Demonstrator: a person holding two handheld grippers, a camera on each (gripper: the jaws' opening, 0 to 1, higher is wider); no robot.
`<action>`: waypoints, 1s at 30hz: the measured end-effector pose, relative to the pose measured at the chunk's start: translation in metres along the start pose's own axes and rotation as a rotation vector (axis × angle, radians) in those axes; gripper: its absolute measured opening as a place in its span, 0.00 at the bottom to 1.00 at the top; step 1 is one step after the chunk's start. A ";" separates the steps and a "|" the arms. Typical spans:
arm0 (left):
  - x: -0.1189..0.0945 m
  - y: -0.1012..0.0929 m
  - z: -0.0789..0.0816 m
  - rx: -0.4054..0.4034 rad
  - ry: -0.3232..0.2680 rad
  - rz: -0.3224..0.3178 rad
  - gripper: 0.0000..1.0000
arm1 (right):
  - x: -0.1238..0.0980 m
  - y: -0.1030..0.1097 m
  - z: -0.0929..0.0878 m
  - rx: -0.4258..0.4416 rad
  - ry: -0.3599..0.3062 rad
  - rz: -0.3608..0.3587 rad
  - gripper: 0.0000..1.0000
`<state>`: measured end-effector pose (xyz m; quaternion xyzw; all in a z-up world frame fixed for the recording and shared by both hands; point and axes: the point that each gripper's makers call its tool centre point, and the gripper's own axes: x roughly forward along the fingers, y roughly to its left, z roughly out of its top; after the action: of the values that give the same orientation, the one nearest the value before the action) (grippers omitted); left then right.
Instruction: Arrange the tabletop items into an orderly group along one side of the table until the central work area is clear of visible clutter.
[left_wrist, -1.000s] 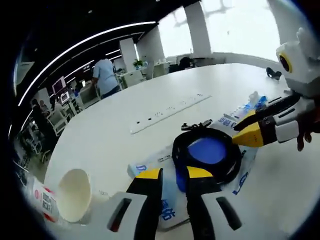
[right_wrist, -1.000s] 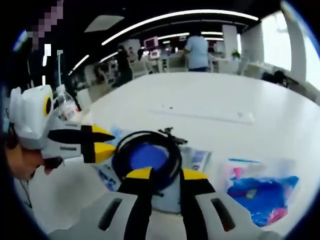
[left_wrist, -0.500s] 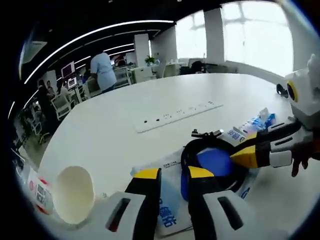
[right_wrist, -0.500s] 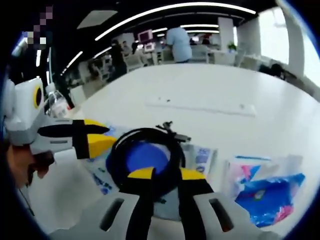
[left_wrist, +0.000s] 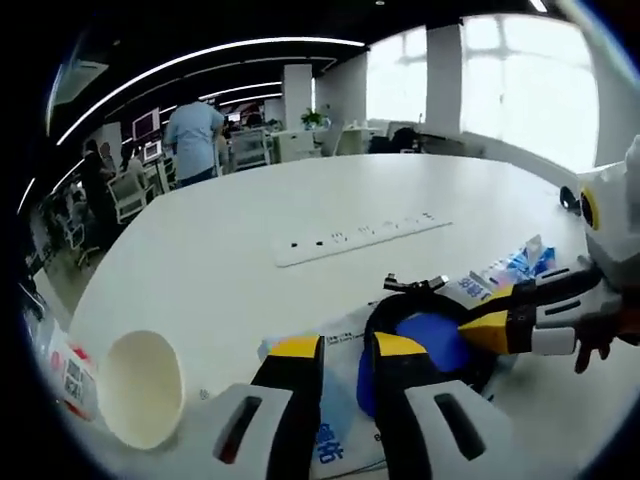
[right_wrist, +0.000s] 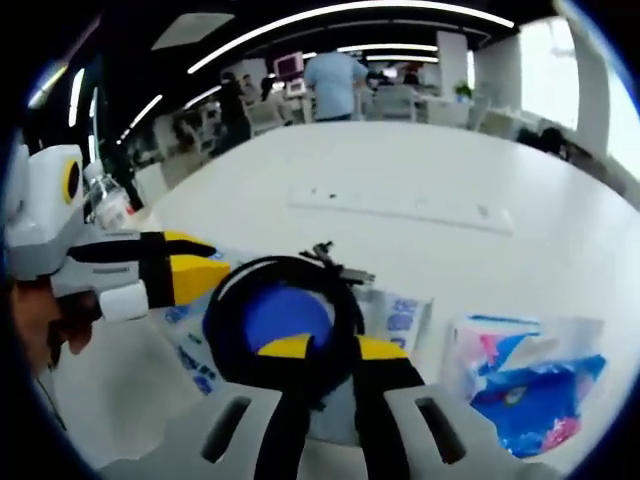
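Left view, cable: black coil (left_wrist: 425, 330) on a pack (left_wrist: 335, 400) just past the cup (left_wrist: 140, 385).
Left gripper (left_wrist: 338, 352): jaws parted, hold unclear.
Right view, right gripper (right_wrist: 322, 348): closed on the cable (right_wrist: 280, 315).
Risk: coil could drag the pack or unwind.

The right gripper (right_wrist: 320, 347) has narrowed its jaws onto the near rim of the black cable coil (right_wrist: 283, 312), while the left gripper (right_wrist: 205, 272) has edged closer against the coil's far side.
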<state>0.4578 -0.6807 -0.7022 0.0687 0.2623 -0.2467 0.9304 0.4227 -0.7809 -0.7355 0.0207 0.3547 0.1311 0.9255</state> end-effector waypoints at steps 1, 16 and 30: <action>-0.001 0.001 0.001 -0.006 -0.009 0.004 0.21 | -0.001 0.000 0.000 0.000 0.000 0.000 0.13; 0.015 -0.022 -0.022 -0.110 0.100 -0.019 0.32 | 0.000 -0.001 0.001 0.046 0.007 -0.012 0.08; 0.012 -0.023 -0.017 -0.092 0.122 -0.030 0.07 | -0.005 0.003 0.009 -0.025 -0.027 -0.026 0.02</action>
<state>0.4472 -0.7013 -0.7230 0.0367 0.3304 -0.2438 0.9111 0.4243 -0.7791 -0.7253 0.0064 0.3407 0.1230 0.9321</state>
